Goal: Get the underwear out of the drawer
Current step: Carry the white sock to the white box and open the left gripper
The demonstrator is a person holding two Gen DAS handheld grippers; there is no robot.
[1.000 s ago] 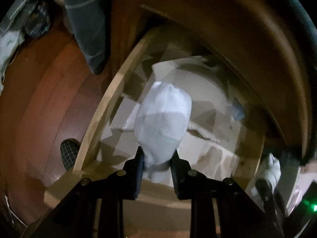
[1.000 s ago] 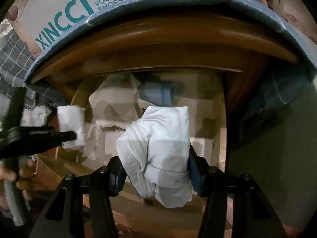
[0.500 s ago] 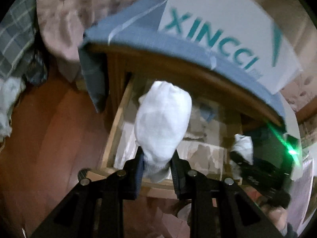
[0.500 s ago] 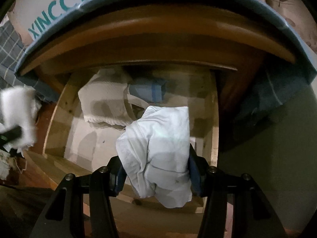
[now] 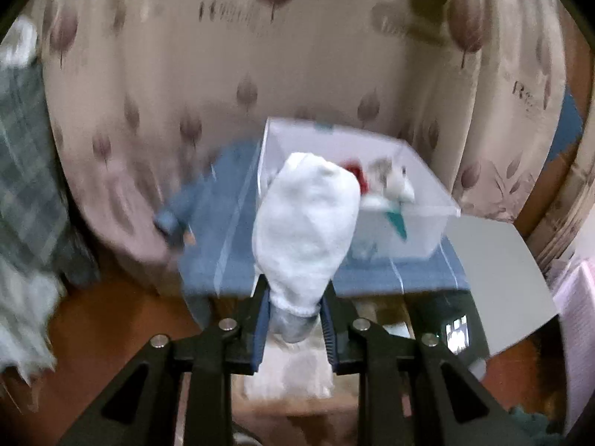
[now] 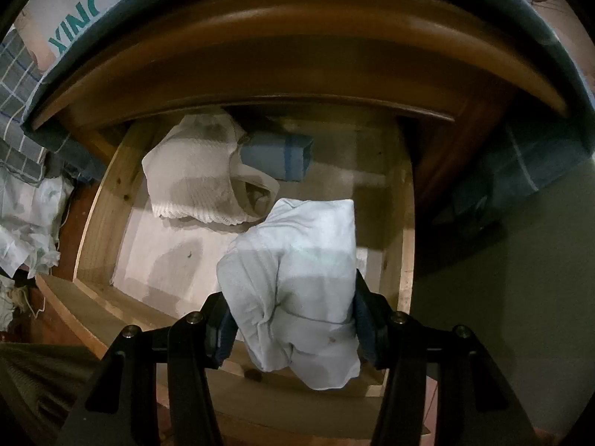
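Hanging above the open drawer (image 6: 403,223), a white underwear bundle (image 6: 297,278) sits clamped in the right gripper (image 6: 292,319). The left gripper (image 5: 295,306), clear of the drawer, pinches a white roll (image 5: 305,230) before a white box (image 5: 416,219).

Room light was dim and warm; the left wrist view smeared with motion blur, the right sharper, both edges fisheye-bent and black.
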